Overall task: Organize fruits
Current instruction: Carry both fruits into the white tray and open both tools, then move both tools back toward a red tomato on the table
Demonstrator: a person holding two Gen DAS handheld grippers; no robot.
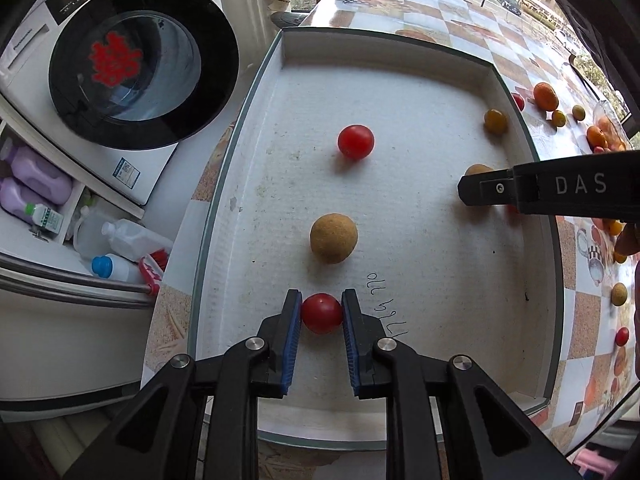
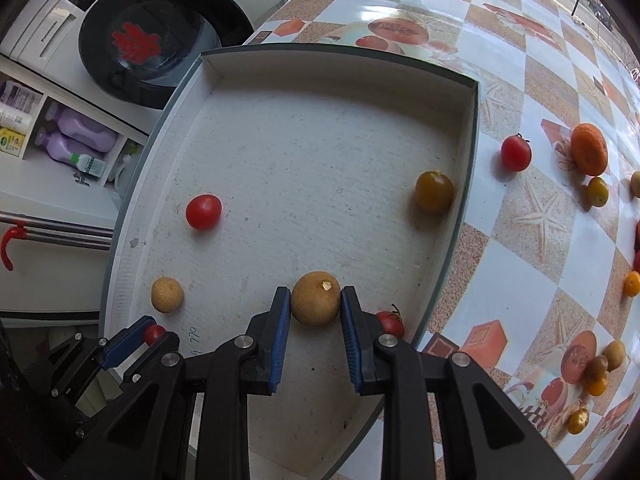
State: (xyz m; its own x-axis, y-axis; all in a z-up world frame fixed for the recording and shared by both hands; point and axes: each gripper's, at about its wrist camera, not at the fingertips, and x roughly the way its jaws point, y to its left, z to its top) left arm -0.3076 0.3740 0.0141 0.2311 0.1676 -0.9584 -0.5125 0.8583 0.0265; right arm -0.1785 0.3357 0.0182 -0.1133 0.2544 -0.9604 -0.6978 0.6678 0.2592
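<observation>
Worktop: checked cloth, loose fruit at right.
Box: tomato, longan, yellow tomato.
Left hand-held gripper: clamps red tomato, bottom centre.
Right hand-held gripper: clamps brown longan.

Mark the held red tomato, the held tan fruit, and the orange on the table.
held red tomato (image 1: pixel 322 312), left wrist view, front face.
held tan fruit (image 2: pixel 315 298), right wrist view, centre.
orange (image 2: pixel 588 154), right wrist view, middle of peel.

Left gripper: pointed steeply down, blue pads clamped on a red tomato. Right gripper: pointed steeply down, just beside the left, pads pressed against a tan fruit.
</observation>
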